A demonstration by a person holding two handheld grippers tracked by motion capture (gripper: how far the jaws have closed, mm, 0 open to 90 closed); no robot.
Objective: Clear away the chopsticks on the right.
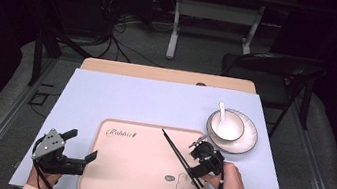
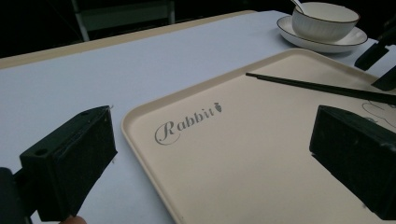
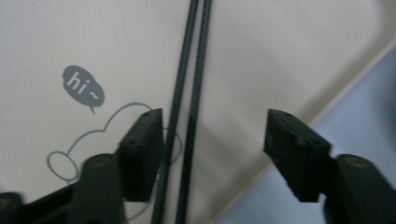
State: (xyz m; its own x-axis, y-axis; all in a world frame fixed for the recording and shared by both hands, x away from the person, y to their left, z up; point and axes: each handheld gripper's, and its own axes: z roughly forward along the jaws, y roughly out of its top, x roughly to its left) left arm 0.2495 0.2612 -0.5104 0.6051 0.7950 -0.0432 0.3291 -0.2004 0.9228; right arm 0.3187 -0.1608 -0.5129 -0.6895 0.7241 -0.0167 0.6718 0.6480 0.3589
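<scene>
A pair of black chopsticks [image 1: 180, 157] lies slantwise on the right half of a beige tray [image 1: 135, 170] printed with "Rabbit" and a bunny. My right gripper [image 1: 196, 167] hovers low over their near end, open. In the right gripper view the chopsticks [image 3: 189, 93] run between the jaws, close against the left one, and the right jaw stands well clear over the tray [image 3: 70, 37] edge. My left gripper [image 1: 82, 145] is open at the tray's left rim with nothing in it. The left gripper view has the tray [image 2: 224, 163] between its jaws and the chopsticks [image 2: 317, 86] farther off.
A white bowl [image 1: 226, 126] with a white spoon [image 1: 222, 111] in it stands on a dark-rimmed plate [image 1: 245, 141] just right of the tray. A pale blue mat [image 1: 130, 99] covers the table. A black chair [image 1: 281, 71] stands beyond the far right corner.
</scene>
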